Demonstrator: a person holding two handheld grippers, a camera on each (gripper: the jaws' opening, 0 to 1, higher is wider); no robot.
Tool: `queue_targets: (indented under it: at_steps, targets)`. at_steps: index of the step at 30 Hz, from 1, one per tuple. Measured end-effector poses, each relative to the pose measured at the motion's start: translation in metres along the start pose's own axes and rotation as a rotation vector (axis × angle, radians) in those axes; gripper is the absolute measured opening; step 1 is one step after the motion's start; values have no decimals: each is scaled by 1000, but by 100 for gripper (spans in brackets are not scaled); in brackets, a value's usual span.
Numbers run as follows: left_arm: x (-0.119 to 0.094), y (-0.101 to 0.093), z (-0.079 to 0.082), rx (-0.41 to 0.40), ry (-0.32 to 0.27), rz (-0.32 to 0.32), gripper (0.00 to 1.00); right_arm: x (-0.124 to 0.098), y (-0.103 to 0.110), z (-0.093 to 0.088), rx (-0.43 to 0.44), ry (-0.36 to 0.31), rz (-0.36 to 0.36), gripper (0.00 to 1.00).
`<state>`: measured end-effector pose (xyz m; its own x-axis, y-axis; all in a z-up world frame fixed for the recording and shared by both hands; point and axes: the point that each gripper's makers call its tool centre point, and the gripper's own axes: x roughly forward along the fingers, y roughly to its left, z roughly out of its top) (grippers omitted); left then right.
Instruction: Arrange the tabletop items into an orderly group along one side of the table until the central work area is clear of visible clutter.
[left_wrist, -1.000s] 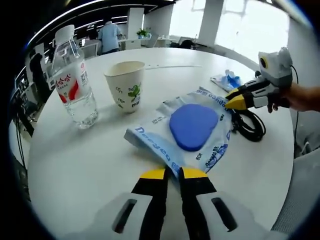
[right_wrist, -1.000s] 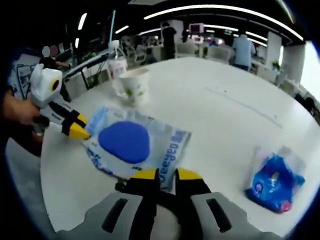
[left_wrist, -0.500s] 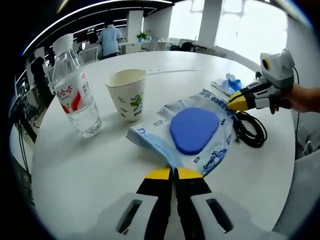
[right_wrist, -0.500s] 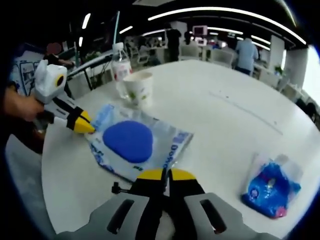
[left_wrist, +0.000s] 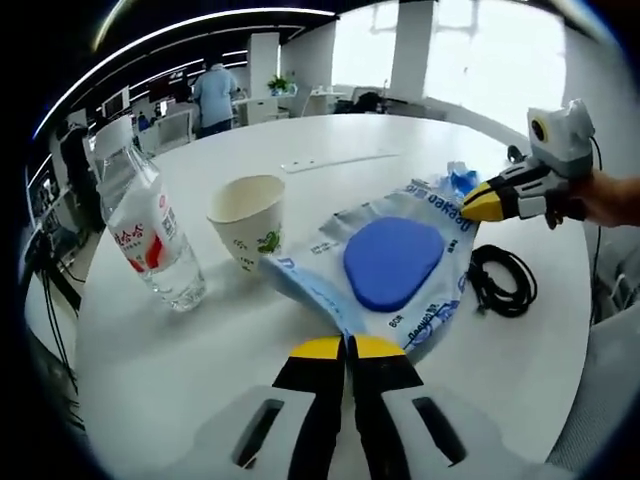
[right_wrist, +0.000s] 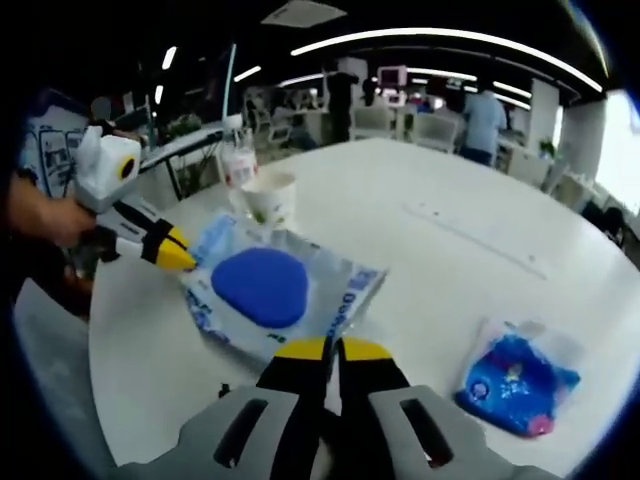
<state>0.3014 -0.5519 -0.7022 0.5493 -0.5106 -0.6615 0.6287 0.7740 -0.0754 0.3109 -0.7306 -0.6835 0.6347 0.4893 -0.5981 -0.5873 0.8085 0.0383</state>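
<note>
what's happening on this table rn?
A person holds a tool in each hand at a round white table. Both tools have their jaws together at opposite edges of a plastic bag with a blue pad; whether they pinch it is unclear. A paper cup and water bottle stand beside it, a black cable and small blue packet nearby.

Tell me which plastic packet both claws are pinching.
The large flat clear plastic packet with the blue oval pad, by the paper cup. The small crumpled blue packet lies apart, untouched.
</note>
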Motion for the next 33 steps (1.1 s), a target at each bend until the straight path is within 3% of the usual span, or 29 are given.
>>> queue_targets:
  at_steps: [17,33]
  targets:
    - [4,-17,32,60,-35,-30,1,-33,-14,3,8,-24,-61,0]
    - [3,-22,56,109,-60,-28,0,-49,-20,9,2,-47,-88,1]
